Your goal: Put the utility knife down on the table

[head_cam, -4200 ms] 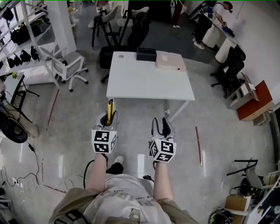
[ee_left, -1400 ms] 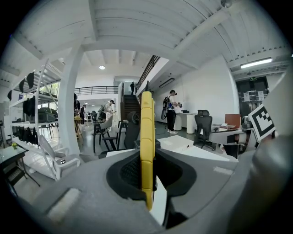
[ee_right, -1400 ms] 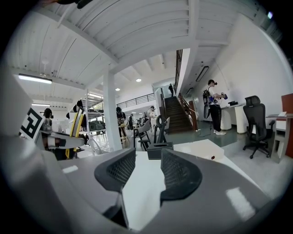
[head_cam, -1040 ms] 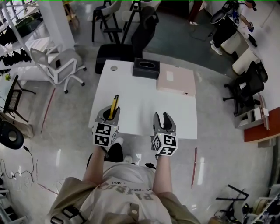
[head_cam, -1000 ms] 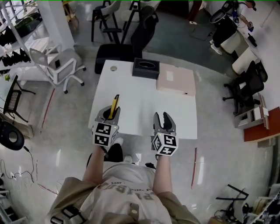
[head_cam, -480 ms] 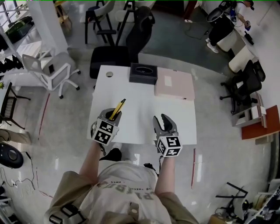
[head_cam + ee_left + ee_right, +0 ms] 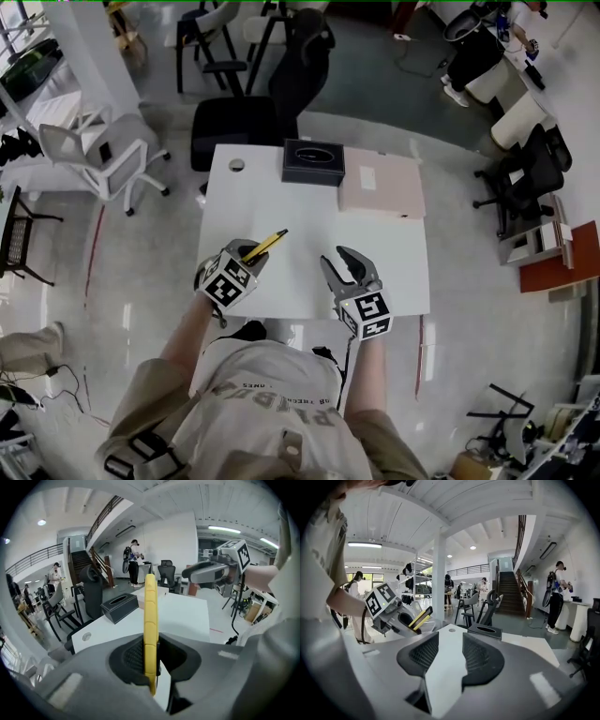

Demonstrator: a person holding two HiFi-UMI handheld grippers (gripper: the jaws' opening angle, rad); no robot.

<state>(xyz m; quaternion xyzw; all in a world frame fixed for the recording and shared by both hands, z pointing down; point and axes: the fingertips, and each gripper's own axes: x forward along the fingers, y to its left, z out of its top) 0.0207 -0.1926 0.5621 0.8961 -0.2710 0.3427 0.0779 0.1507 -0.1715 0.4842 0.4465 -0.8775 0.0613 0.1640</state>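
Gripped edge-on by the nearly closed left fingers (image 7: 133,657): yellow utility knife (image 7: 265,246), above the counter's (image 7: 309,211) near left corner, long axis angled toward the far right corner. Right fingers (image 7: 425,654) parted, empty, alongside.

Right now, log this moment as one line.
left gripper: shut on utility knife | right gripper: open, empty | table: knife not yet down
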